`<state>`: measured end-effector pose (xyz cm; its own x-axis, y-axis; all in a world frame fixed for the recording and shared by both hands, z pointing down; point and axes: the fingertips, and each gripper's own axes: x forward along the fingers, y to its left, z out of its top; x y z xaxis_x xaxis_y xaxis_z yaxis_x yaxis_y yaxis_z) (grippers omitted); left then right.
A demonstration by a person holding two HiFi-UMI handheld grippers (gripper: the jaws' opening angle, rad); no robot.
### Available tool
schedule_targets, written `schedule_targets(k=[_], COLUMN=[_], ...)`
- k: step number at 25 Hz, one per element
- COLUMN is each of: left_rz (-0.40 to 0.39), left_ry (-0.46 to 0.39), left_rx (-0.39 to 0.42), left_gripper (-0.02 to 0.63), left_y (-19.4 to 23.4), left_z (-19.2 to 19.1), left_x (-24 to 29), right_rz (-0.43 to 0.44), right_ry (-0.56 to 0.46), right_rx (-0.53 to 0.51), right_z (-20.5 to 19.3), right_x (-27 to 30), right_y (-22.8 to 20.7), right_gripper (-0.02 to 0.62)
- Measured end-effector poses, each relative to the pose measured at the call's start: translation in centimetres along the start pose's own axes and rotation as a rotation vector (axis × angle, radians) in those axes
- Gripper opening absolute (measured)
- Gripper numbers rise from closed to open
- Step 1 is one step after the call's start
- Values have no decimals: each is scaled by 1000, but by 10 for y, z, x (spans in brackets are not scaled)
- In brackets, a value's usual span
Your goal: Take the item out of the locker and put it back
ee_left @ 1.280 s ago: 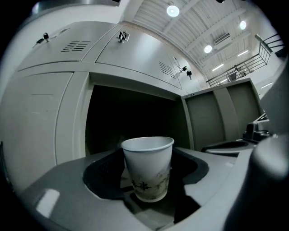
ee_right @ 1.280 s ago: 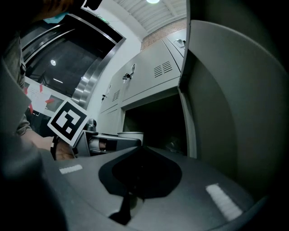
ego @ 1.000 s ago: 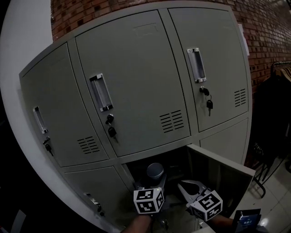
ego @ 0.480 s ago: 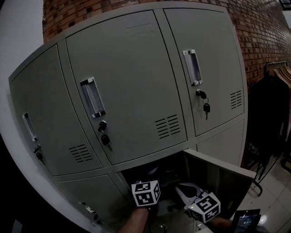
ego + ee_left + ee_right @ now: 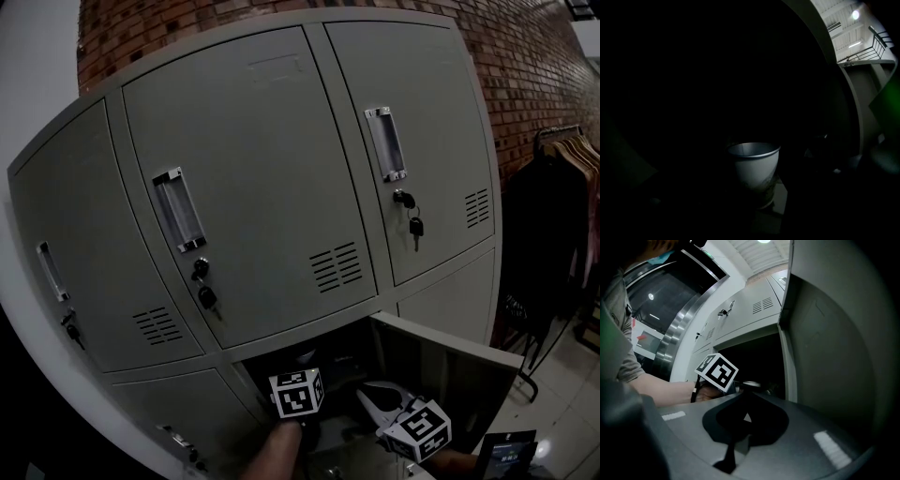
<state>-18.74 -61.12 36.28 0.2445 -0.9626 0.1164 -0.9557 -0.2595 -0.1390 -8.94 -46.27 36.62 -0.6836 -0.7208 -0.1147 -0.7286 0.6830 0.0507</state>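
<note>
Left tongs (image 5: pixel 298 386), gripping the cup (image 5: pixel 753 169), moved deeper into the locker (image 5: pixel 281 141); right tongs (image 5: pixel 748 397) closed.

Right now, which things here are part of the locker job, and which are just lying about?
Job: cup; open locker door.
Just there: shut lockers; keys hanging from their locks; clothes on a rack; brick wall.

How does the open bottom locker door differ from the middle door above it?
The lower door is swung open, showing its plain inner face; the upper door is shut. The upper door shows a handle, vent slots and hanging keys; the lower door shows none. Both are grey metal.
</note>
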Motion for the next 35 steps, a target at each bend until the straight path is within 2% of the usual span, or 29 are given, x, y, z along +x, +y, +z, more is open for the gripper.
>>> schedule_targets(k=[16, 22, 35], left_rz=[33, 30, 102], left_ry=[80, 76, -11], left_rx=[67, 54, 46], left_gripper=[335, 387, 390], left_y=[6, 4, 8], left_z=[-15, -12, 4], left_x=[11, 7, -23], right_rz=[9, 13, 23], right_ry=[-5, -4, -19], right_rx=[10, 6, 3], right_z=[0, 1, 8], right_x=[2, 0, -6], right_y=[0, 1, 5], right_gripper=[5, 5, 5])
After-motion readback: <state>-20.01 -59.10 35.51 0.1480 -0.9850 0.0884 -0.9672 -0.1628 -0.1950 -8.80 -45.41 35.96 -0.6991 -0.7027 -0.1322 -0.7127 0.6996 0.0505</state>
